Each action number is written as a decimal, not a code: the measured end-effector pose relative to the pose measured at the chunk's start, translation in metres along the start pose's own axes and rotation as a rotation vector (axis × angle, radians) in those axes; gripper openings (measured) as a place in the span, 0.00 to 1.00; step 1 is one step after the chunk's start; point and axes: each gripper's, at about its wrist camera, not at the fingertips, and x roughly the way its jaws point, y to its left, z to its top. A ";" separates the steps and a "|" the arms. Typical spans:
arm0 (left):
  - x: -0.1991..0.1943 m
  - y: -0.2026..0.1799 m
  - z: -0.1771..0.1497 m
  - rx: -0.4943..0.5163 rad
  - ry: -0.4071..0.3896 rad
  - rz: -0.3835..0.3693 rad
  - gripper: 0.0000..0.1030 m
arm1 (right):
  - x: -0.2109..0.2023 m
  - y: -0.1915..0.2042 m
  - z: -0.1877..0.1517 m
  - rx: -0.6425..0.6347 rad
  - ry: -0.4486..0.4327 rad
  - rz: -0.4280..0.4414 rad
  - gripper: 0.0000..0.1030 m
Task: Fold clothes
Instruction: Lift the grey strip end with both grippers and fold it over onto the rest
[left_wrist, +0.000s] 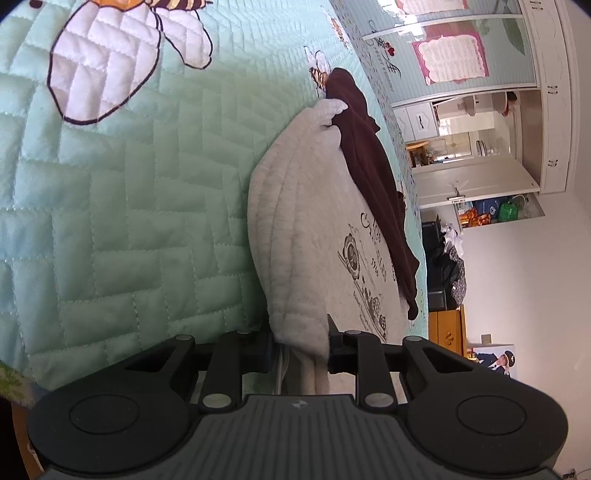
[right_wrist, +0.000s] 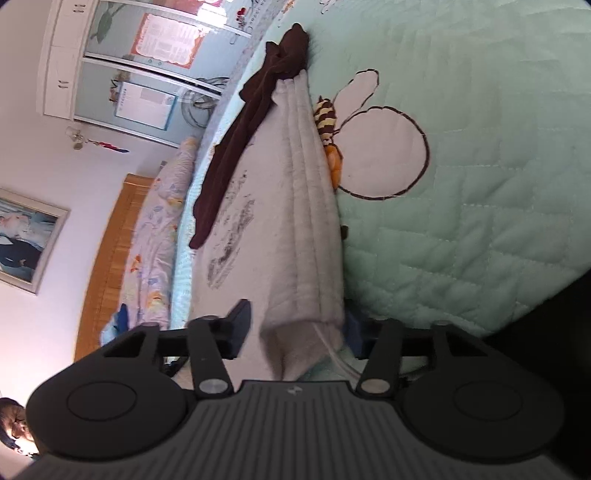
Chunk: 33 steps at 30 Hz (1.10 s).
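A folded white fleece garment (left_wrist: 314, 221) with a dark printed emblem lies in thick layers on the mint quilted bedspread (left_wrist: 129, 203). A dark brown garment (left_wrist: 369, 166) lies along its far side, partly on top of it. My left gripper (left_wrist: 301, 347) is shut on the near end of the white garment's folded layers. In the right wrist view the white garment (right_wrist: 288, 221) and brown garment (right_wrist: 240, 140) show from the other end. My right gripper (right_wrist: 301, 328) straddles the near corner, jaws wide, with a gap at the left finger; the right finger is mostly hidden behind the cloth.
The bedspread (right_wrist: 461, 221) carries large bee prints. A wardrobe (left_wrist: 461, 55) and an open doorway stand beyond the bed. A wooden headboard (right_wrist: 110, 258), patterned bedding (right_wrist: 159, 240) and a framed picture (right_wrist: 26, 240) lie on the other side. A person's head (right_wrist: 13, 424) shows at the lower left edge.
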 end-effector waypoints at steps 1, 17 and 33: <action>-0.001 -0.001 -0.001 0.003 -0.008 0.000 0.24 | 0.000 0.002 0.000 -0.010 -0.002 -0.018 0.22; -0.024 -0.052 0.009 0.103 -0.123 -0.125 0.17 | -0.007 0.052 0.028 -0.047 -0.160 0.147 0.09; 0.004 -0.144 0.071 0.252 -0.178 -0.139 0.18 | 0.015 0.092 0.103 0.009 -0.254 0.222 0.09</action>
